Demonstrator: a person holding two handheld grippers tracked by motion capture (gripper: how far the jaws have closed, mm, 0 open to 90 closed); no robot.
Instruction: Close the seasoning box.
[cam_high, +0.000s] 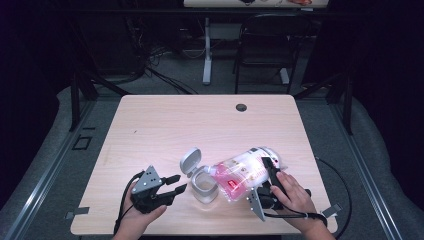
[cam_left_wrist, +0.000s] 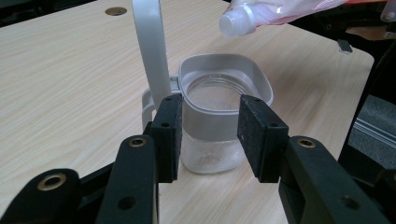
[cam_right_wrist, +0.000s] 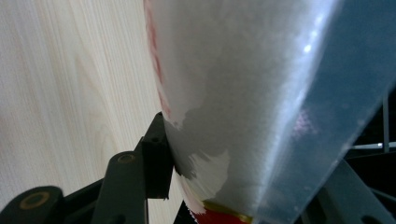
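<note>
A clear jar (cam_high: 204, 187) with a grey rim stands near the table's front edge, its grey flip lid (cam_high: 190, 161) standing open. A thin layer of white powder lies at the bottom of the jar (cam_left_wrist: 212, 156). My left gripper (cam_high: 179, 183) is open just left of it, and in the left gripper view its jaws (cam_left_wrist: 210, 137) flank the jar without touching. My right gripper (cam_high: 267, 174) is shut on a clear pouch (cam_high: 242, 175) with pink print, held tilted. The pouch's white spout (cam_left_wrist: 236, 21) hangs above and beyond the jar's mouth. One pad (cam_right_wrist: 156, 156) presses into the pouch (cam_right_wrist: 243, 93).
The wooden table (cam_high: 165, 125) has a round cable hole (cam_high: 241, 107) at the back. A black chair (cam_high: 267, 45) and a white desk leg (cam_high: 206, 50) stand beyond the table. Cables trail from both grippers off the front edge.
</note>
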